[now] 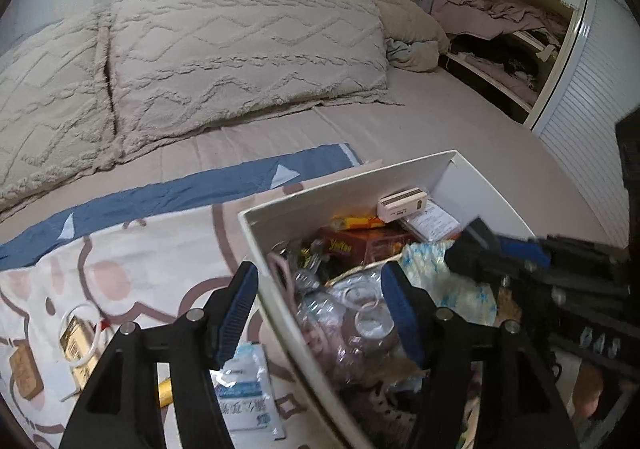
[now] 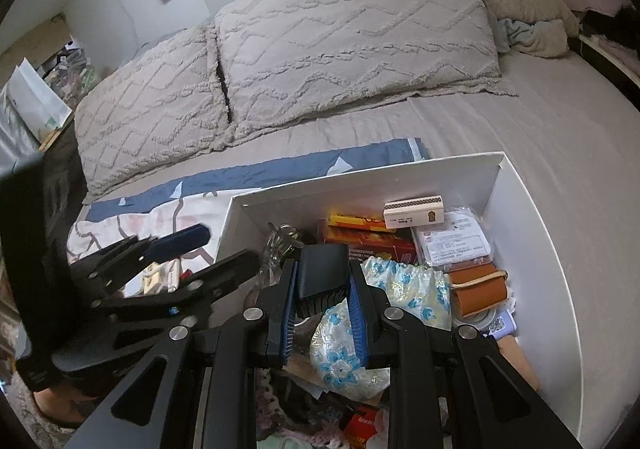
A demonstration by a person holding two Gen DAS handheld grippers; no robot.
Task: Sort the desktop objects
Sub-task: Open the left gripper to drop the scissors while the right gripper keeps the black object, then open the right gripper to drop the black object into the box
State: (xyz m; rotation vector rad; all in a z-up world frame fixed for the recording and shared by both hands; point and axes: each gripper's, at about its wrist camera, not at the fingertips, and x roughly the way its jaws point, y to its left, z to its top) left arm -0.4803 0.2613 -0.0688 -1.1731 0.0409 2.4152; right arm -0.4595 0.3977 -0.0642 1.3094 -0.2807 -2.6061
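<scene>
At nine o'clock of the white box (image 2: 532, 217) on the bed (image 2: 560, 137), the left gripper (image 1: 316, 313) holds its fingers about half open and empty, straddling the box's wall. Over the box's middle, the right gripper (image 2: 324, 313) has its fingers closed on a black case (image 2: 322, 269), above a blue-flowered pouch (image 2: 400, 281).

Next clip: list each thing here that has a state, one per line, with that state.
Left tongs: open, straddling the box's near wall, nothing gripped.
Right tongs: shut on a black brush.
Black brush: held above the box contents.
White box: open-topped, filled with clutter.
Brown leather pouch: closed, banded, lying in the box.
Closet: open, clothes piled on shelves.
Small cream box: closed, resting atop other items.
</scene>
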